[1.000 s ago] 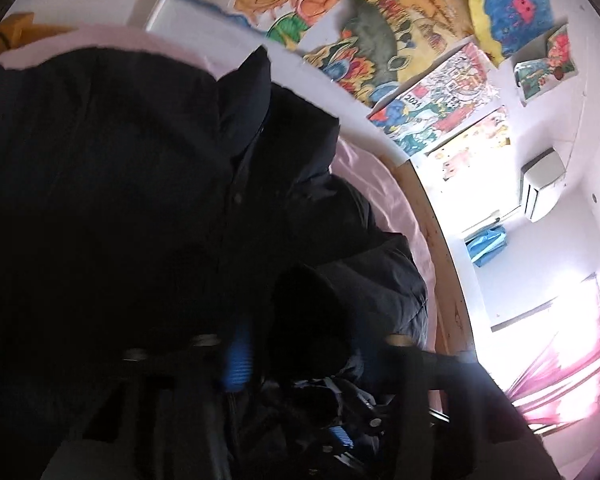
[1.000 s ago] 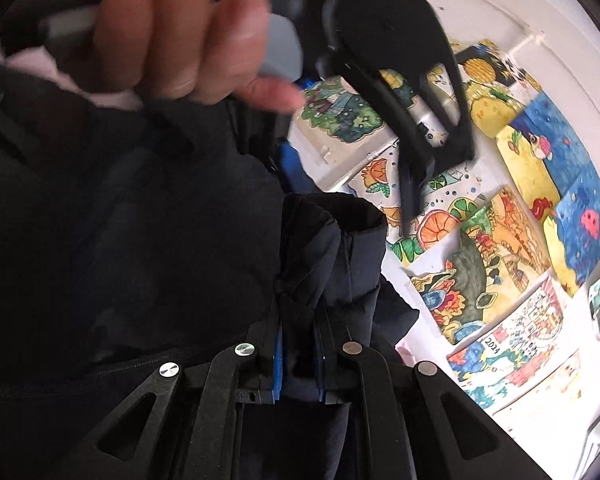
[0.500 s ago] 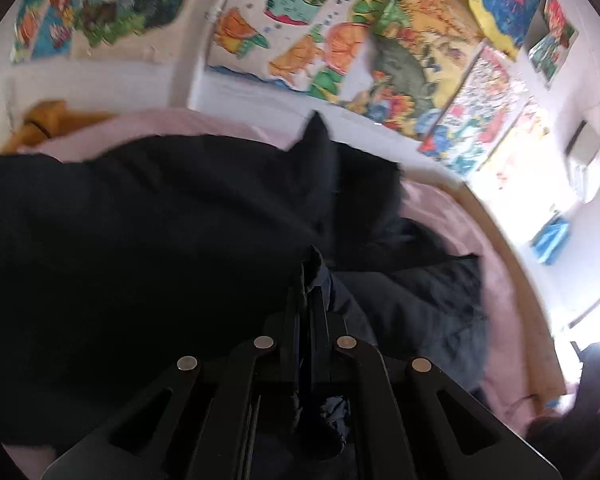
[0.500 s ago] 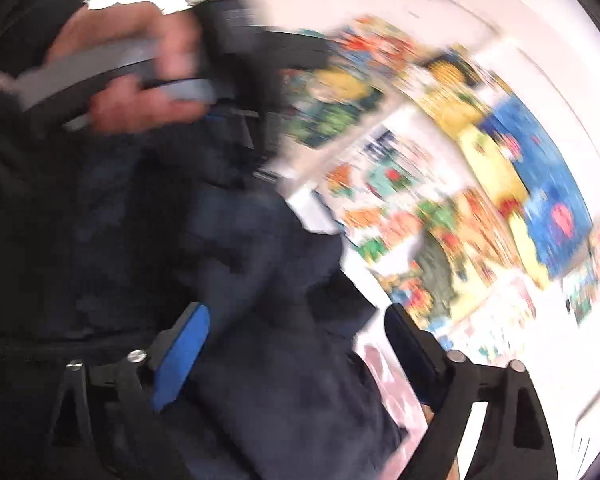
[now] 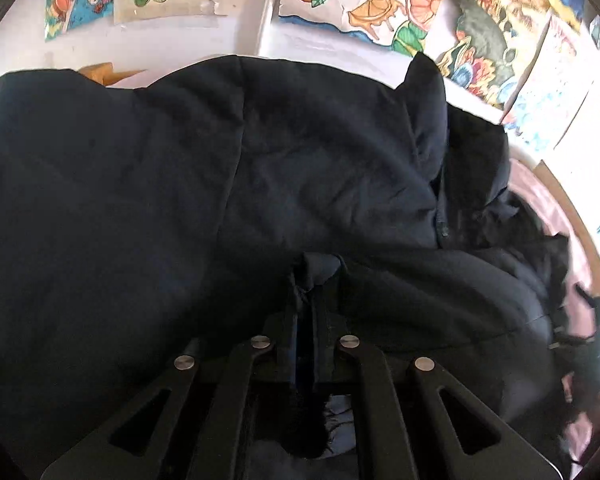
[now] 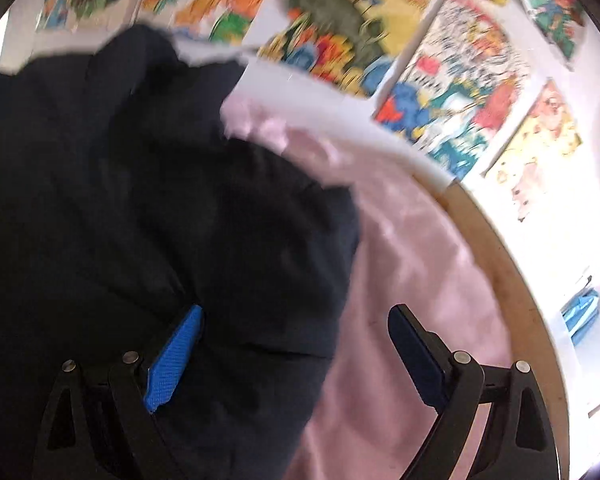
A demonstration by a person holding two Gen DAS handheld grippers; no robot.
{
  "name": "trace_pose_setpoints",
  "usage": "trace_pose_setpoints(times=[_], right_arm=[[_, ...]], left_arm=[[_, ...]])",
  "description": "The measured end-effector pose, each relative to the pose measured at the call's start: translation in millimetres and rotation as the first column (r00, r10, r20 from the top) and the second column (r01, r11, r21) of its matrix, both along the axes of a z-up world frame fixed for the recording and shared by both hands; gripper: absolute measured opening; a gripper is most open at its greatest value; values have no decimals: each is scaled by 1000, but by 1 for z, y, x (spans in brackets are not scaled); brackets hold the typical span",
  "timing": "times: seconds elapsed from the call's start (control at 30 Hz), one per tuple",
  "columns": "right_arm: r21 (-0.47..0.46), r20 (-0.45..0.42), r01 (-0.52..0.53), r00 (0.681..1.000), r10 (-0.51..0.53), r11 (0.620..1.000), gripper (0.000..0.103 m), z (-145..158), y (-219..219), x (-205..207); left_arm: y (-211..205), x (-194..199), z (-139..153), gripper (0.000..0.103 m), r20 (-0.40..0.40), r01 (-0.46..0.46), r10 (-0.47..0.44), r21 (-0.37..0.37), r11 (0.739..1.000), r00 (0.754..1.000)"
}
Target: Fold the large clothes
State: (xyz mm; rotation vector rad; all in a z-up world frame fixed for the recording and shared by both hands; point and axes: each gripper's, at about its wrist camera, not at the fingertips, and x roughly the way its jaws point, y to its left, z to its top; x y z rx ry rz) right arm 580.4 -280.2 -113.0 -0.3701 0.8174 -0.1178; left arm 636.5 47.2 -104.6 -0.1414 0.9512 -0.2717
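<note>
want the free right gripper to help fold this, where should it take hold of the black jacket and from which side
Probably the jacket's loose right edge, where it ends on the pink sheet. Come from the sheet side, low, so one finger can slide under. That border lies free, while the middle is a thick flat bulk. The right gripper is open; the left gripper already pinches a fold.

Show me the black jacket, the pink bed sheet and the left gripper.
black jacket [image 5: 300, 168]: left wrist view, quilted back panel.
pink bed sheet [image 6: 412, 288]: right wrist view, bare stretch beside the jacket.
left gripper [image 5: 312, 292]: left wrist view, between fingertips.
</note>
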Motion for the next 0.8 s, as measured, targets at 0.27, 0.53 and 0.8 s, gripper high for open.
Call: trace_pose_setpoints(times=[0.27, 0.53, 0.8], right_arm=[[89, 200, 23, 979, -40, 996, 93, 34, -17, -26], [55, 100, 162, 981, -167, 985, 93, 10, -41, 29], [70, 38, 174, 983, -177, 982, 100, -10, -43, 35]], left_arm=[[8, -37, 40, 41, 59, -147, 140, 120, 982, 988], [-38, -32, 4, 48, 38, -90, 82, 385, 919, 996], [-27, -37, -7, 48, 38, -87, 78, 358, 930, 996]])
